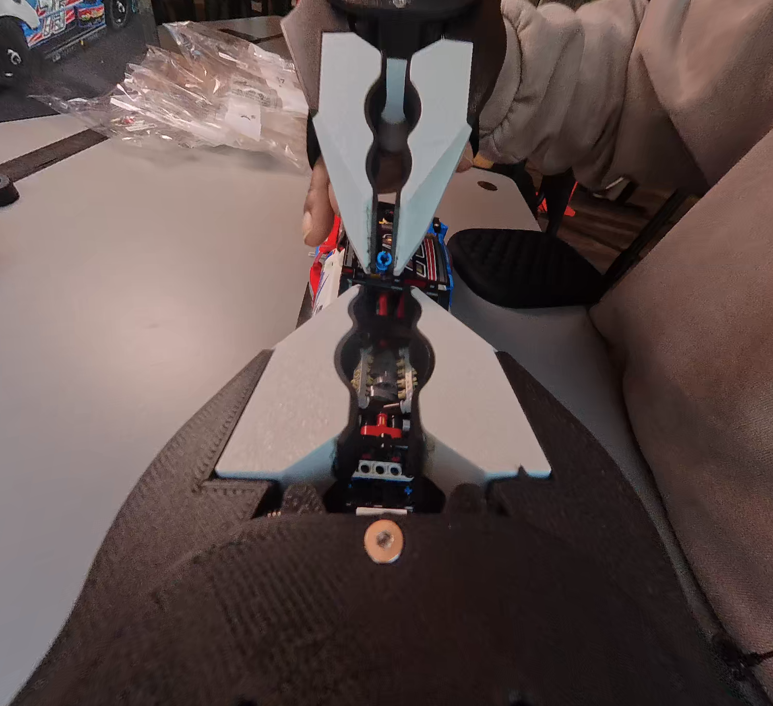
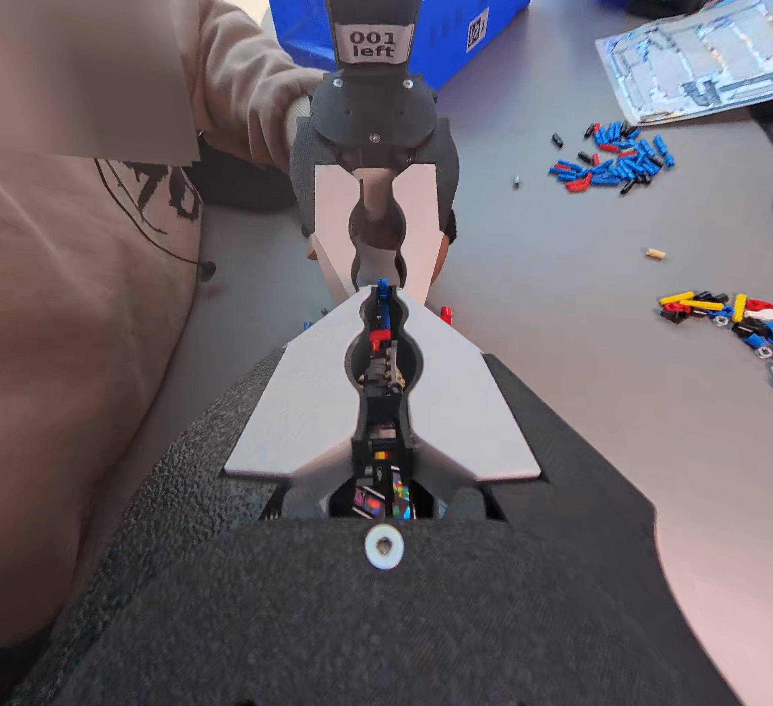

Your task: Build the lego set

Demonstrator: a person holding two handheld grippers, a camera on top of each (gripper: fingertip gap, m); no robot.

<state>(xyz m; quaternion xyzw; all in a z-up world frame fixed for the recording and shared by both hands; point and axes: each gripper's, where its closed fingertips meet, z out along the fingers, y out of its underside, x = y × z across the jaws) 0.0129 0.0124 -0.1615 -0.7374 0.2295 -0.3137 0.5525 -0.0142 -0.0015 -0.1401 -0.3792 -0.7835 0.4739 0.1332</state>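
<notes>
Grey table (image 2: 543, 226) strewn with loose pins (image 2: 615, 161); right gripper (image 1: 382, 267) pinches a blue pin (image 1: 383, 259) above the Lego car (image 1: 426, 263); left gripper (image 1: 385, 288) nearly closed, its grip unclear.

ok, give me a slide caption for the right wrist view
Right gripper pressing a blue pin into the lego car, facing the left gripper.

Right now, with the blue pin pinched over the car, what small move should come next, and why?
Probably ease the right gripper forward to press the blue pin into the lego car. Its jaws hold the pin right at the car's black frame, close to the left gripper. The hole is hidden, so go slowly.
</notes>
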